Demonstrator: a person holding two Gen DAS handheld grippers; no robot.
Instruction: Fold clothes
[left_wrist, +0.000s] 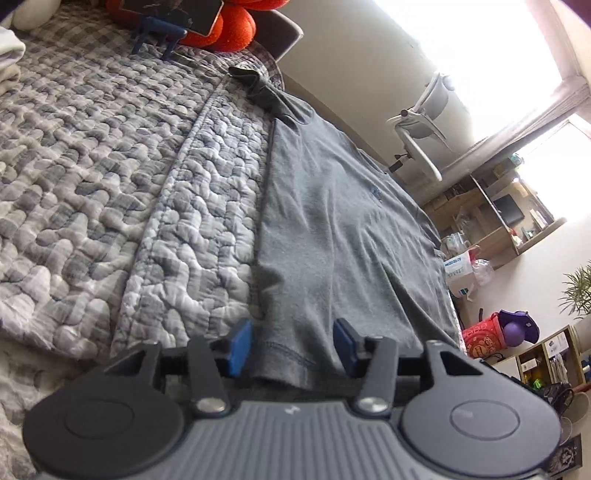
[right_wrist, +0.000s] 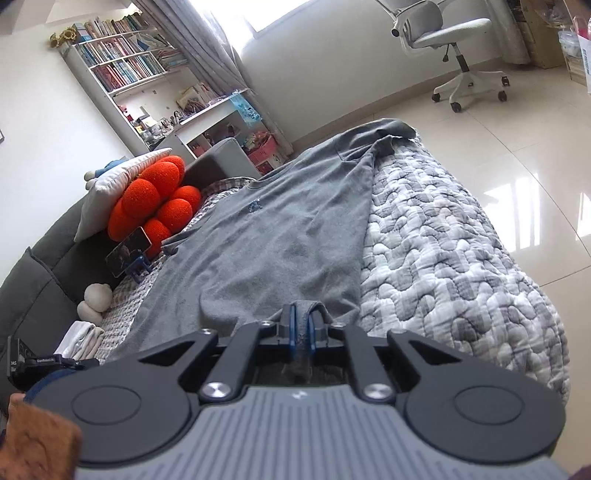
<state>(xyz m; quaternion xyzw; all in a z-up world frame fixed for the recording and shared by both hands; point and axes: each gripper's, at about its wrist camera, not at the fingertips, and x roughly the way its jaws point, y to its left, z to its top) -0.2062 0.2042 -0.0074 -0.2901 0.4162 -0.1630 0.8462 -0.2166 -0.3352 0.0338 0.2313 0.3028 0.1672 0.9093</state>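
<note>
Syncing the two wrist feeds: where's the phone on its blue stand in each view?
Left wrist: phone at the top edge, left of centre, before the orange cushion.
Right wrist: phone at mid-left, below the orange cushion.
Shared landmark: grey T-shirt spread on the quilt.

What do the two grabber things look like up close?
Both match: the left gripper and right gripper have black hinged arms, round black discs, silver screws, a ribbed grey body and thin blue finger pads.
</note>
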